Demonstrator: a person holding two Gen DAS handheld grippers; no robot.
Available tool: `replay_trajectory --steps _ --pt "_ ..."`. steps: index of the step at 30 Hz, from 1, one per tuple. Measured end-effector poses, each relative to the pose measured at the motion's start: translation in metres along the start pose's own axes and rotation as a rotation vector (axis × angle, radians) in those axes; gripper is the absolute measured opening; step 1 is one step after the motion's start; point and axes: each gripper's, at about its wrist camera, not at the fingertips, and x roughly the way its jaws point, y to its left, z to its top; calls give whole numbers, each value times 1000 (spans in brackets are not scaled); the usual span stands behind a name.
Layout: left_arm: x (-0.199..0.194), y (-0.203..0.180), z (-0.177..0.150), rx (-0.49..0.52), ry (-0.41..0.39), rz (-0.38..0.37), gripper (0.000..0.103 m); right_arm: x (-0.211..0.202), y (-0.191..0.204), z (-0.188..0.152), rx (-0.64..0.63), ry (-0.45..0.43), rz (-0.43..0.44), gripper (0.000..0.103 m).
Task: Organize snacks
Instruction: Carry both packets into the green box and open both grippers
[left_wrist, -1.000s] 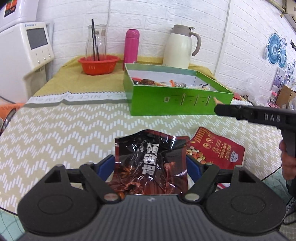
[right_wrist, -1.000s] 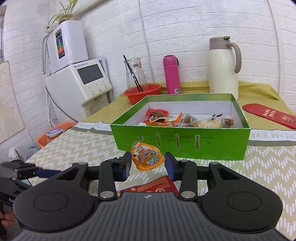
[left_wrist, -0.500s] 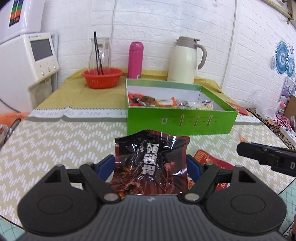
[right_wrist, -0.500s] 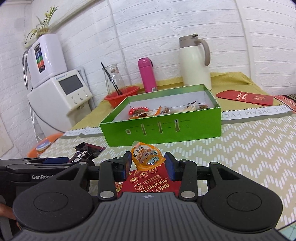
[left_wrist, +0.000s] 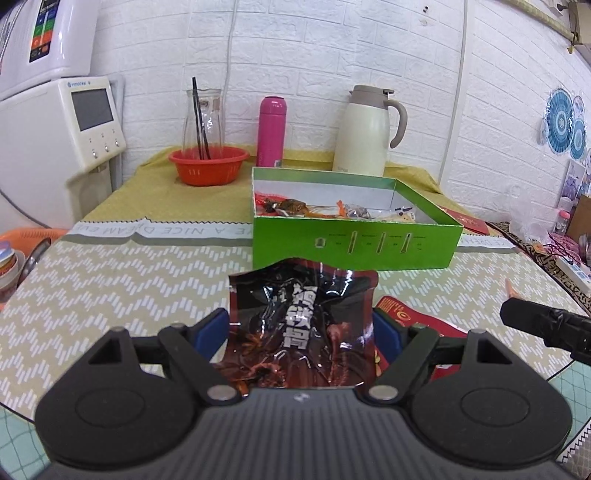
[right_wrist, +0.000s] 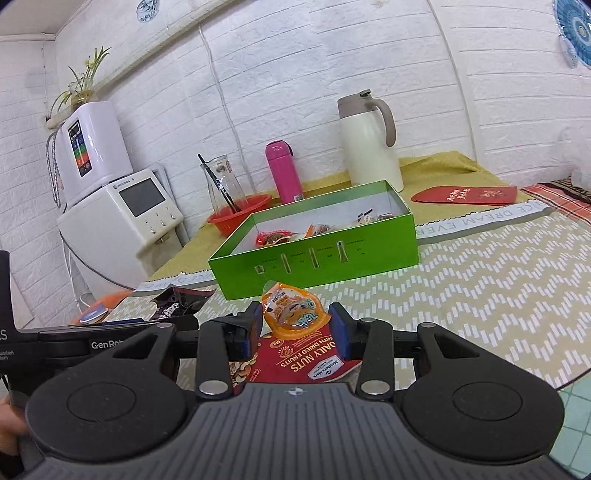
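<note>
Glossy crinkled foil pouch (left_wrist: 301, 325); matt green cardboard box (left_wrist: 354, 245); woven tablecloth (left_wrist: 110, 288).

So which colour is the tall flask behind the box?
Pink flask; the left wrist view shows it best.

A bright green box (left_wrist: 354, 247) sits on a beige tablecloth (left_wrist: 110, 280) with white zigzag dashes.

Right gripper (right_wrist: 295, 326) clamped on a small orange snack packet (right_wrist: 293, 314), packet held upright above the table. Under it, flat on the zigzag tablecloth (right_wrist: 480, 288), a red "Daily Nuts" pouch (right_wrist: 314, 363). Beyond: open green box (right_wrist: 317, 251), several wrapped snacks along its far side. Far behind the box: red basket (right_wrist: 240, 218) with glass carafe, pink bottle (right_wrist: 283, 171), cream jug (right_wrist: 369, 142). Far right, red envelope (right_wrist: 465, 194). Left gripper (right_wrist: 110, 334) enters at near left, holding a dark packet (right_wrist: 177, 301).
</note>
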Motion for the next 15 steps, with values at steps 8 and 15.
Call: replay_trajectory --steps 8,15 --pt "-21 2 4 -5 -55 11 81 -4 -15 -12 60 23 -51 69" --pt "-20 -4 -1 2 -44 1 81 -5 -9 -16 42 25 -41 69"
